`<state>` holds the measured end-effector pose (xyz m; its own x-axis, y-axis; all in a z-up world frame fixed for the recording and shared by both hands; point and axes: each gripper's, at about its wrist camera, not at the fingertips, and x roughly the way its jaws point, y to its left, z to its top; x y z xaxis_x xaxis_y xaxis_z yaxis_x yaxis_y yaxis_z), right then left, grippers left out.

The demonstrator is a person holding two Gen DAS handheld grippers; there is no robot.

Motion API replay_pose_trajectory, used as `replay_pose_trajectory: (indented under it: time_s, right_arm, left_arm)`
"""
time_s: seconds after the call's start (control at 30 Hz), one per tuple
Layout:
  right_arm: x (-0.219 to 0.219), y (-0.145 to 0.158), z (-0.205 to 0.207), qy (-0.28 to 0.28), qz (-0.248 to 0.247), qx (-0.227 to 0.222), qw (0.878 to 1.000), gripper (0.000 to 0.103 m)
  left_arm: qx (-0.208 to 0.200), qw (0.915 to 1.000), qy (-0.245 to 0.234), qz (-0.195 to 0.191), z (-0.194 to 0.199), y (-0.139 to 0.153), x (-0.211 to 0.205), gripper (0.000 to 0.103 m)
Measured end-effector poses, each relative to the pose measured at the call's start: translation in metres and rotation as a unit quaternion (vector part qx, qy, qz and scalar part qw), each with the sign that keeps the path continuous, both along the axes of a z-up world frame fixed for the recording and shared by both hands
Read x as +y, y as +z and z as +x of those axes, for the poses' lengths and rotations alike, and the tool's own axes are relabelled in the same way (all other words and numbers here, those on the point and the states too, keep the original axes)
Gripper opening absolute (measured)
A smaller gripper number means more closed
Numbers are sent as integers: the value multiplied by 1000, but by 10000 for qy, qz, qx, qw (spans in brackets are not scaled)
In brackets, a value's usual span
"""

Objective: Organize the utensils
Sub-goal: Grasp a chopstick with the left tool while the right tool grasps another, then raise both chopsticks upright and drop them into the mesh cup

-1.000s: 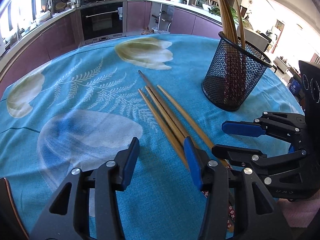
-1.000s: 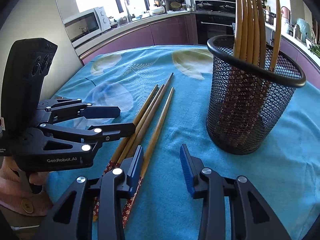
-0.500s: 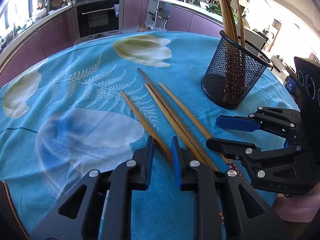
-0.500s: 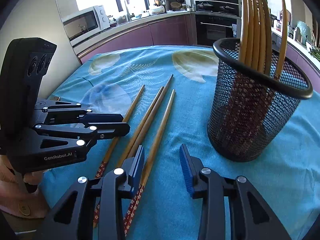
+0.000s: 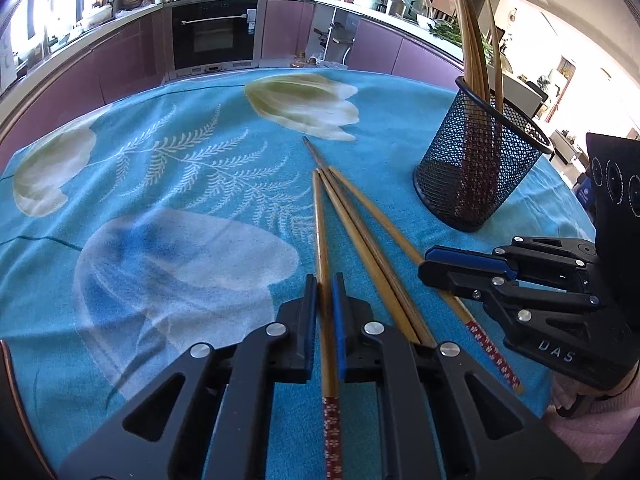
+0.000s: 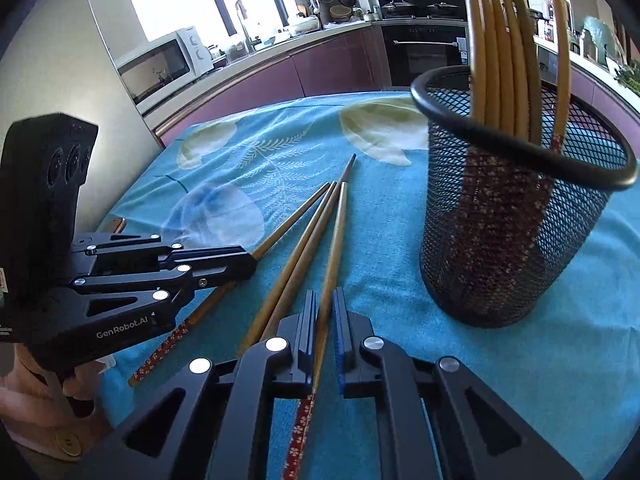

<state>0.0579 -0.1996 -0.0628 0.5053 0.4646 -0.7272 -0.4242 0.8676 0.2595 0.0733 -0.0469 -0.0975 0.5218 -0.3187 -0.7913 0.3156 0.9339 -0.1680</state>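
Broadly, the tabletop [image 5: 168,168] under its blue flowered cloth carries the black mesh holder [image 5: 476,168], upright at the far right and already stocked with chopsticks. Four loose chopsticks lie fanned beside it. Both claws have just been closing: the left claw [image 5: 325,292] now pinches the leftmost chopstick [image 5: 320,224], the right claw [image 6: 325,312] the rightmost chopstick [image 6: 338,232], each near its patterned end. Lifting well probably means raising each stick straight up, clear of the middle pair [image 5: 360,248], then tilting it patterned end down above the holder's rim before letting go.
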Motion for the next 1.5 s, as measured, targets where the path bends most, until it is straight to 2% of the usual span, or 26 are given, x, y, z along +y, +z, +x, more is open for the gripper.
replay_pose_trajectory:
  time_s: [0.2,0.43,0.53,0.73,0.77,0.87,1.1,1.37,1.5]
  right_arm:
    - [-2,7,-6,158,119,-58,9998,6]
    - [5,1,-5,257,-10,66,9996,6]
    - [7,-2,-2,249,-86,88,9996,9]
    - [10,-1,3,328,-140,27,9994,6]
    - [10,0,2,334,-135,-4,9994,6]
    - [6,9,-1,338,-63,-141,9993,6]
    - [-20,46,-11,165,292,-593,9977,6]
    - [-43,77,-21,-69,507,-1035,9933,6]
    - [-50,90,-23,-123,565,-1216,9909,6]
  left_arm:
    - [-52,9998,-130,-134,-8,6,1,8]
    - [5,9995,-303,-30,-9,1,-9,8]
    - [56,9994,-344,23,-6,0,-10,10]
    - [99,9993,-363,77,3,-3,-14,11]
    - [90,9993,-349,98,3,-3,-15,8]
    - [67,9994,-348,35,3,1,-15,8]
    - [-324,9975,-516,-352,-6,37,-10,8]
    - [-740,9878,-851,-1077,-18,86,-1,7]
    - [-964,9838,-941,-1186,-23,106,2,8]
